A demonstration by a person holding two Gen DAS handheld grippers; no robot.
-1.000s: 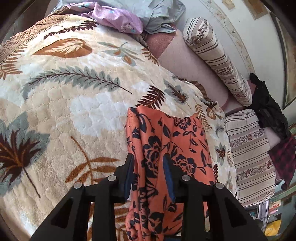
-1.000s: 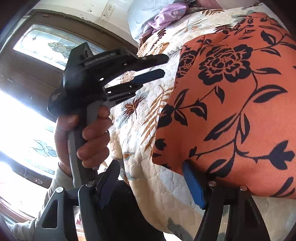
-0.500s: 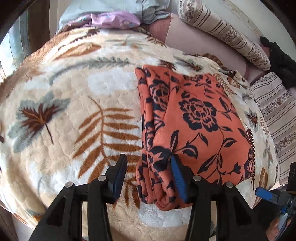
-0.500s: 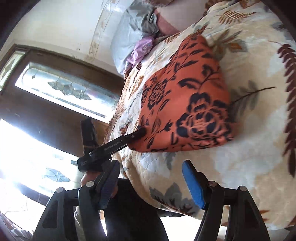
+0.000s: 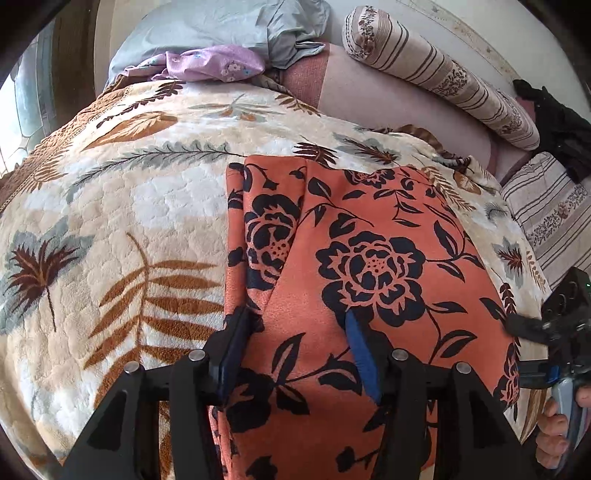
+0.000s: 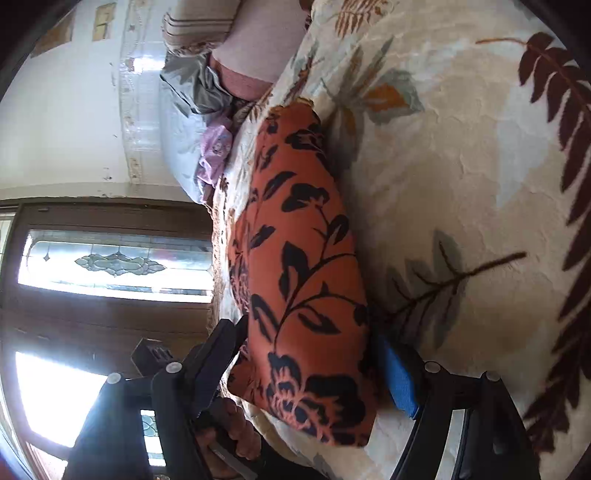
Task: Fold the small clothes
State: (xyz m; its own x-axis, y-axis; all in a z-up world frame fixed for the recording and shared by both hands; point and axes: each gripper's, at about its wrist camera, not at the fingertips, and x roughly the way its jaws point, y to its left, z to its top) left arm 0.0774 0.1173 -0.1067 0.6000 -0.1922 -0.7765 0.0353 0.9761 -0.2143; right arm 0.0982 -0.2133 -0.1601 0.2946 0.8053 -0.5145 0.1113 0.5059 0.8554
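Note:
An orange garment with black flowers (image 5: 369,258) lies folded on the leaf-patterned blanket (image 5: 129,221). My left gripper (image 5: 297,347) hovers over its near edge. Its jaws are opening and straddle the cloth without pinching it. My right gripper (image 5: 532,350) is at the garment's right edge. In the right wrist view this gripper (image 6: 310,358) is rolled on its side. The folded garment (image 6: 303,258) sits between its closing jaws, and the blue pad (image 6: 397,376) is against the blanket (image 6: 461,166) side.
A purple garment (image 5: 210,66) and grey-blue cloth (image 5: 221,26) are heaped at the bed's far end. A striped bolster (image 5: 436,74), a striped cushion (image 5: 554,214) and dark clothing (image 5: 557,122) lie to the right. A wooden door with glass panes (image 6: 110,266) stands past the bed's left side.
My left gripper let go of the hanging garment, which now lies flat and folded. My right gripper rolled onto its side and moved in until the garment's edge sat between its fingers.

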